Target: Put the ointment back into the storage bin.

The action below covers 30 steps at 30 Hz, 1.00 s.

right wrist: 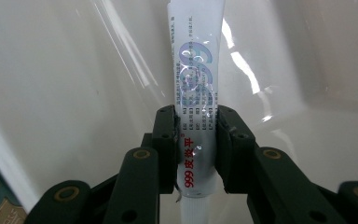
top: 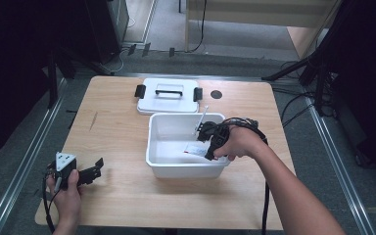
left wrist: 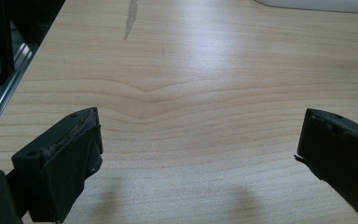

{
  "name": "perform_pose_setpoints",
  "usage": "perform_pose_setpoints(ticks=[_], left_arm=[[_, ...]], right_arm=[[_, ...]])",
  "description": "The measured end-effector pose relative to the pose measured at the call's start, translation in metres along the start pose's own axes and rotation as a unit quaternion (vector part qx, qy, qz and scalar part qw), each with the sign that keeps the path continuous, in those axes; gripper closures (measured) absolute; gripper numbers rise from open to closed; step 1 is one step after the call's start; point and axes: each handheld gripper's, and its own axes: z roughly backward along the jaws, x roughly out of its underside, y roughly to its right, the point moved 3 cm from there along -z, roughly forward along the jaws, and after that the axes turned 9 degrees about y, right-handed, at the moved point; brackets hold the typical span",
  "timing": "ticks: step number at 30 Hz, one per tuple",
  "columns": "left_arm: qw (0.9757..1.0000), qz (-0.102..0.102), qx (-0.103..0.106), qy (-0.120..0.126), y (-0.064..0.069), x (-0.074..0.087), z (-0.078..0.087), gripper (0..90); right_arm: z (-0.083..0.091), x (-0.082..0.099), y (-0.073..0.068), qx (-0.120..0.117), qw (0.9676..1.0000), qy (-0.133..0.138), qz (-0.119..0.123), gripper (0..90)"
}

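A white ointment tube (right wrist: pixel 196 84) with blue "999" print and red characters is clamped between the jaws of my right gripper (right wrist: pixel 196 123), which is shut on it. That right gripper (top: pixel 206 133) reaches down into the white plastic bin (top: pixel 152 147) from its right side; the tube (top: pixel 199 121) pokes up as a thin white strip. A flat white packet (top: pixel 196 149) lies on the bin's floor. My left gripper (top: pixel 98 167) rests on the table near its front left corner, open, with bare wood between its jaws (left wrist: pixel 200 140).
The bin's white lid (top: pixel 169 95) with black clips lies behind the bin. A dark round hole (top: pixel 217 94) marks the table top beside it. Metal rails run along both table sides. Bare wood lies left of the bin.
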Motion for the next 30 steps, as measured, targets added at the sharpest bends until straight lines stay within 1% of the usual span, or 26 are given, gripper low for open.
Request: perform_pose_setpoints(ticks=[3,4,7,9,12,13,14,16,17,19,20,22,25,26,30], left_arm=[[1.0000,0.000,0.000,0.000,0.000,0.000,0.000,0.6],[1.0000,-0.001,0.000,0.000,0.000,0.000,0.000,0.6],[1.0000,0.000,0.000,0.000,0.000,0.000,0.000,0.5],[1.0000,0.000,0.000,0.000,0.000,0.000,0.000,0.5],[1.0000,0.000,0.000,0.000,0.000,0.000,0.000,0.6],[1.0000,0.000,0.000,0.000,0.000,0.000,0.000,0.5],[1.0000,0.000,0.000,0.000,0.000,0.000,0.000,0.6],[1.0000,0.000,0.000,0.000,0.000,0.000,0.000,0.6],[1.0000,0.000,0.000,0.000,0.000,0.000,0.000,0.6],[1.0000,-0.001,0.001,-0.001,0.000,0.000,0.000,0.5],[1.0000,-0.001,0.001,-0.001,0.000,0.000,0.000,0.6],[1.0000,-0.001,0.000,-0.001,0.000,0.000,0.000,0.6],[1.0000,0.000,0.000,0.000,0.000,0.000,0.000,0.6],[1.0000,0.000,-0.001,0.000,0.000,0.000,0.000,0.5],[1.0000,-0.001,-0.001,-0.001,0.000,0.000,0.000,0.6]], right_arm=[[-0.003,-0.001,0.000,0.003,1.0000,-0.006,-0.001,72.2],[-0.006,-0.002,0.000,0.002,0.9999,-0.013,0.002,72.2],[-0.008,-0.003,0.000,0.003,0.9998,-0.019,0.002,72.2],[-0.011,-0.005,-0.002,-0.004,0.9997,-0.023,0.003,72.2],[-0.016,-0.005,-0.003,-0.006,0.9992,-0.039,0.008,72.1],[-0.016,-0.005,-0.003,-0.006,0.9992,-0.039,0.008,72.1],[-0.018,-0.006,-0.003,-0.005,0.9987,-0.051,0.004,72.1],[-0.019,-0.006,-0.003,-0.004,0.9984,-0.056,0.000,72.1],[-0.021,-0.006,-0.003,-0.007,0.9977,-0.068,-0.005,72.0],[-0.022,-0.006,-0.003,-0.010,0.9970,-0.076,-0.005,72.0],[-0.022,-0.006,-0.003,-0.010,0.9970,-0.076,-0.005,72.0],[-0.024,-0.007,-0.004,-0.015,0.9961,-0.086,-0.010,71.9],[-0.024,-0.008,-0.004,-0.013,0.9958,-0.090,-0.012,71.8],[-0.023,-0.008,-0.004,-0.015,0.9957,-0.089,-0.019,71.7],[-0.023,-0.008,-0.004,-0.018,0.9957,-0.089,-0.019,71.9]])
